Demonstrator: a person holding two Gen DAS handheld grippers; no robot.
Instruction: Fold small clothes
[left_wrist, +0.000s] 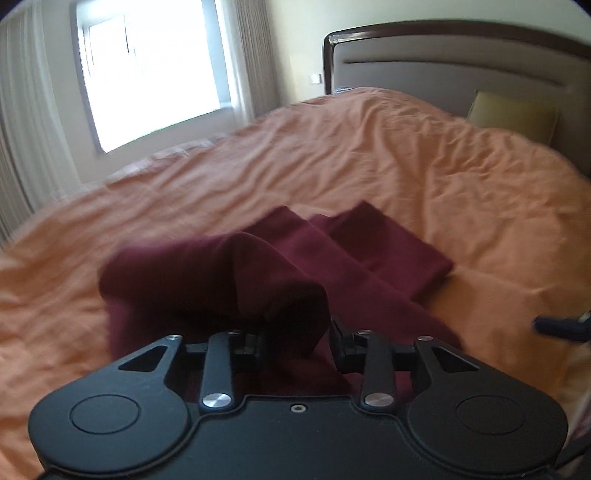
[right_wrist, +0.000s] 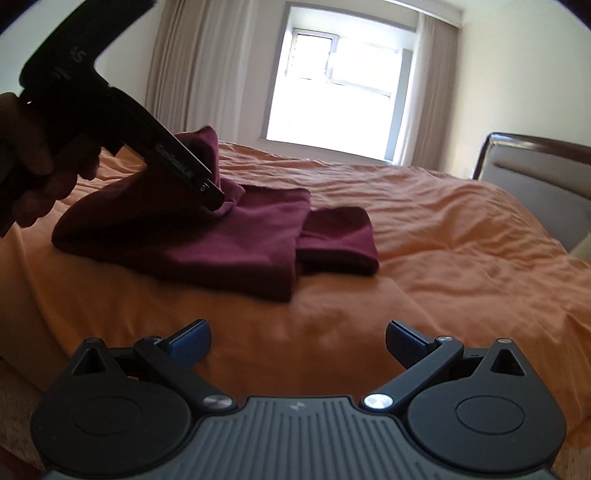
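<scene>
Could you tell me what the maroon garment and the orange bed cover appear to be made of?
Maroon garment: soft matte knit, probably cotton jersey; it drapes limply from the left gripper without sheen. Orange bed cover: thin woven cloth, likely cotton, matte with many fine creases.

The left wrist view looked forward over its own gripper (left_wrist: 295, 332), close above the maroon garment (left_wrist: 280, 266), across the orange bed (left_wrist: 406, 158) toward the headboard (left_wrist: 443, 62) and window (left_wrist: 155, 74). The right wrist view sat low, set back from the garment (right_wrist: 207, 232), facing the window (right_wrist: 332, 88), with the left gripper (right_wrist: 216, 199) at upper left. Both views shared the garment, bed, window and headboard.
</scene>
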